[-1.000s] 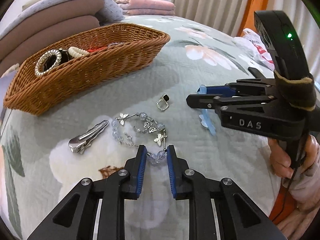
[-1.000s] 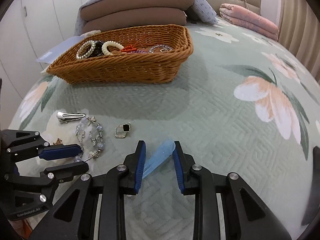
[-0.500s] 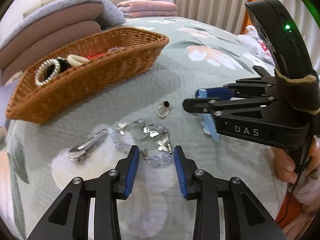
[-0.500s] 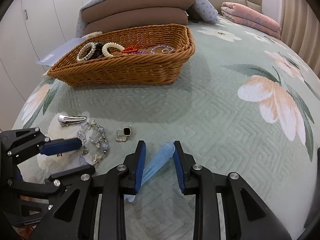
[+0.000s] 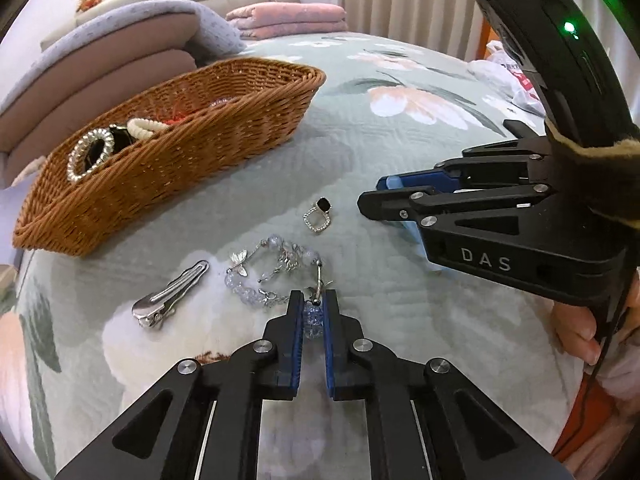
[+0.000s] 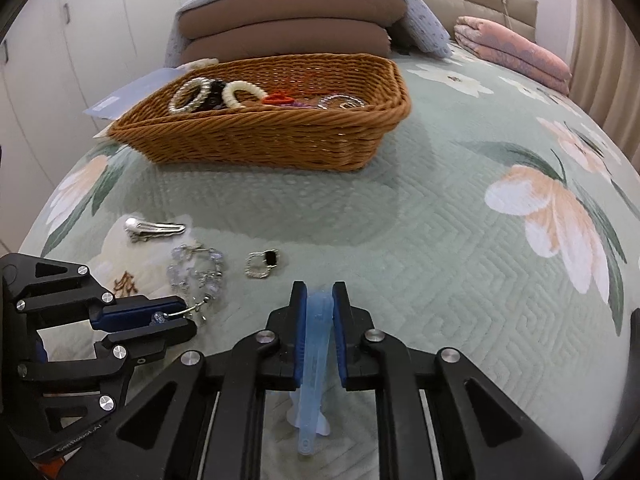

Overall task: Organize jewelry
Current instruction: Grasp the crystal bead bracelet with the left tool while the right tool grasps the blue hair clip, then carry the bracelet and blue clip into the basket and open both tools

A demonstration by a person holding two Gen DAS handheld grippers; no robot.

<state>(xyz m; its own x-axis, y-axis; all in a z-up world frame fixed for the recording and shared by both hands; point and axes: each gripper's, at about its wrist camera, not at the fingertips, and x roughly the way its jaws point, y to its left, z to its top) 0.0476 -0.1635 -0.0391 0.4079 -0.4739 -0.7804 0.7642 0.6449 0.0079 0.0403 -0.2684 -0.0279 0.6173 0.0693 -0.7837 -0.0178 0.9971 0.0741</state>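
My left gripper (image 5: 312, 316) has its blue pads pinched in on one pale crackled bead of the beaded bracelet (image 5: 276, 276), with only the bead's width left between them. The rest of the bracelet trails forward from my fingertips in a loose heap of beads, chain and little silver butterflies on the bedspread (image 5: 400, 128). My right gripper (image 6: 320, 304) is closed on the light blue hair clip (image 6: 316, 360), which stands edge-on between the pads, its wider end hanging back beneath the fingers. From the left wrist camera, the right gripper (image 5: 384, 196) reaches in from the right edge, just beside the bracelet.

Around my left fingers the bedspread is crowded. A silver hair clip (image 5: 168, 300) lies just left of the bracelet, near but apart from it. A small silver ring with a black stone (image 5: 318, 216) sits ahead of the bracelet, between it and the wicker basket (image 5: 160, 176). The basket stands farther off toward the bed's head end, well apart from the loose pieces. In it I can see a rhinestone bangle (image 6: 188, 94), a cream hair tie (image 6: 240, 92) and an orange-red piece (image 6: 278, 99); something else glints at its right end, possibly another bracelet, but it is too small to tell. Behind the basket, brown cushions (image 6: 288, 28) are stacked under a blue-grey cover, with a folded pink blanket (image 6: 516, 52) near the headboard.
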